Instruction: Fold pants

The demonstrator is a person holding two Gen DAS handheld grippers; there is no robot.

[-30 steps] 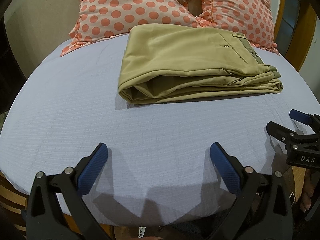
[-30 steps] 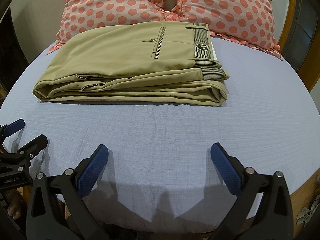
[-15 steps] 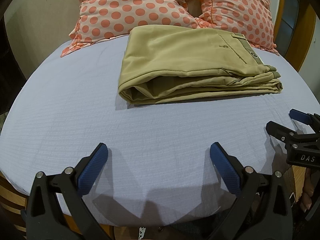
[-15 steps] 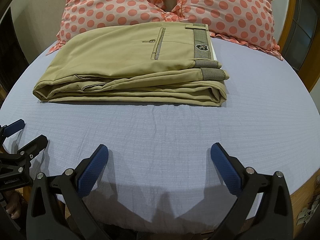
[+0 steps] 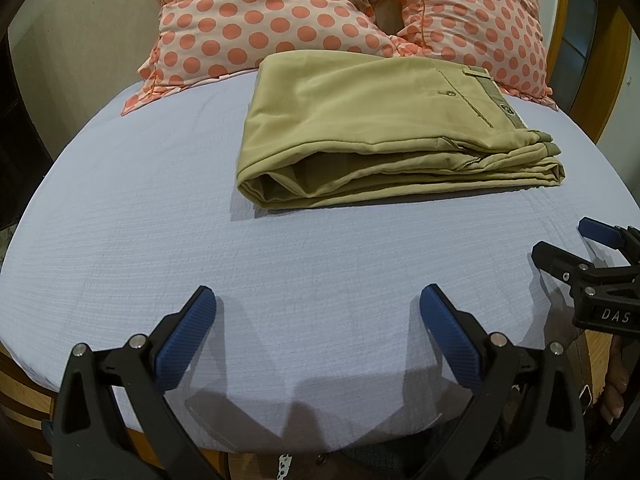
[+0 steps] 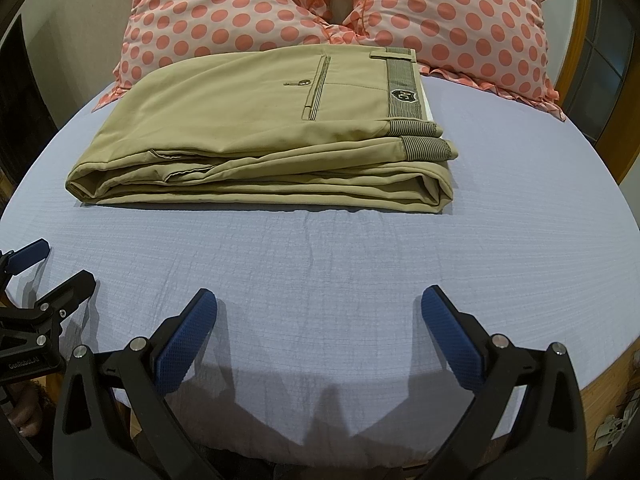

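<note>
The khaki pants (image 6: 260,136) lie folded in a stack on the pale blue bedsheet (image 6: 360,272), just before the polka-dot pillows (image 6: 240,12). Nearer than the pants, the left gripper (image 5: 318,306) and right gripper (image 6: 319,306) both hover with fingers spread apart, holding nothing.

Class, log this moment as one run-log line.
pants: folded, on bed | left gripper: open, empty | right gripper: open, empty

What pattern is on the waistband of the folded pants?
Fine dark stripes on the waistband of the pants, clearest in the right wrist view.
</note>
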